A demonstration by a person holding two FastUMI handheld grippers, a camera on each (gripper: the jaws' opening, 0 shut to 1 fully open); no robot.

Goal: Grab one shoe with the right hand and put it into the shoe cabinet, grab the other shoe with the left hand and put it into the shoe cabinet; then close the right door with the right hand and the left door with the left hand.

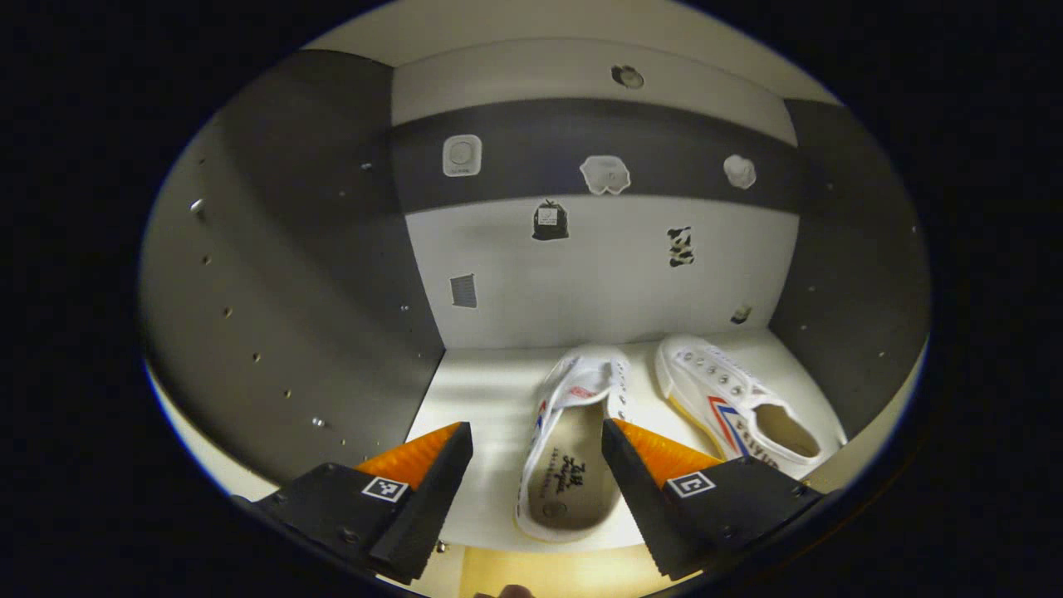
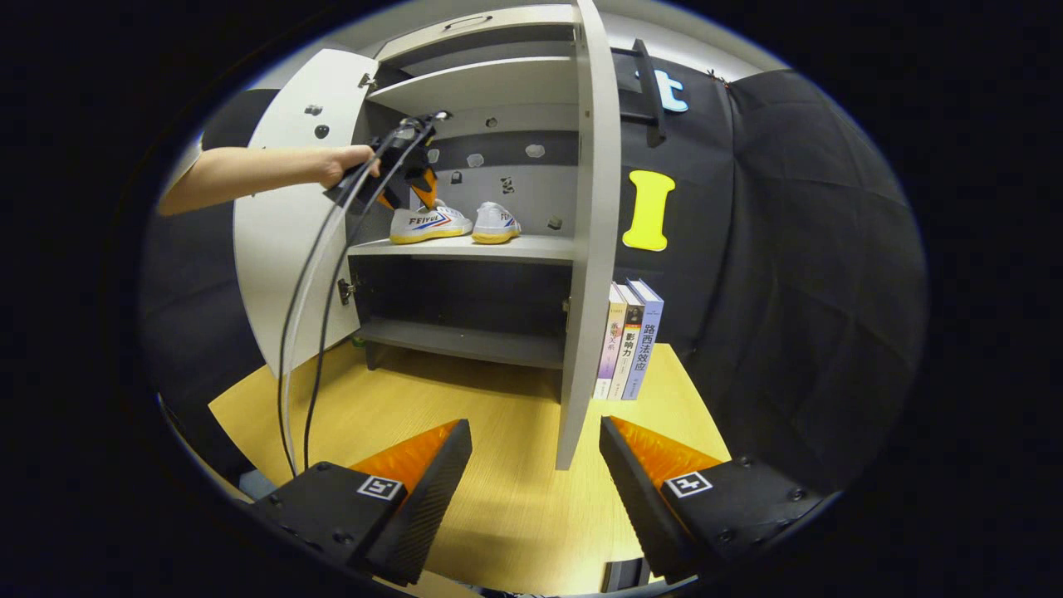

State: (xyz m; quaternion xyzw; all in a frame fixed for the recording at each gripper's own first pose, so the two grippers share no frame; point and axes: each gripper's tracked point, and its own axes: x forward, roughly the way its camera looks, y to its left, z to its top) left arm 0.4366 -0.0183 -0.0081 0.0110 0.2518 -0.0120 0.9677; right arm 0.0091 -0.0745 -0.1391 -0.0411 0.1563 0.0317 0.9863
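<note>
So the left gripper view is basically a look inside the shoe cabinet (image 1: 598,274): two white shoes sit side by side on the shelf (image 1: 482,390), the left shoe (image 1: 573,448) with its opening facing the camera, the right shoe (image 1: 735,407) angled off toward the right wall. There's a handful of small stickers on the back panel too. The left gripper (image 1: 538,444) is spread wide with nothing between its fingers; the heel end of the left shoe sits in the gap, but I can't tell if either finger actually touches it.

The right gripper view gives you the whole picture from outside: the cabinet stands on a wooden bench (image 2: 498,432), both doors open, the left door (image 2: 286,208) swung way out and the right door (image 2: 585,241) seen edge-on. Both shoes are on the middle shelf. A hand (image 2: 345,164) holds the other gripper up at that shelf, just above the left shoe, with two cables trailing down from it. Three books (image 2: 631,340) stand upright just beside the right door. The right gripper (image 2: 536,444) hangs low over the bench, also spread wide and holding nothing.
</note>
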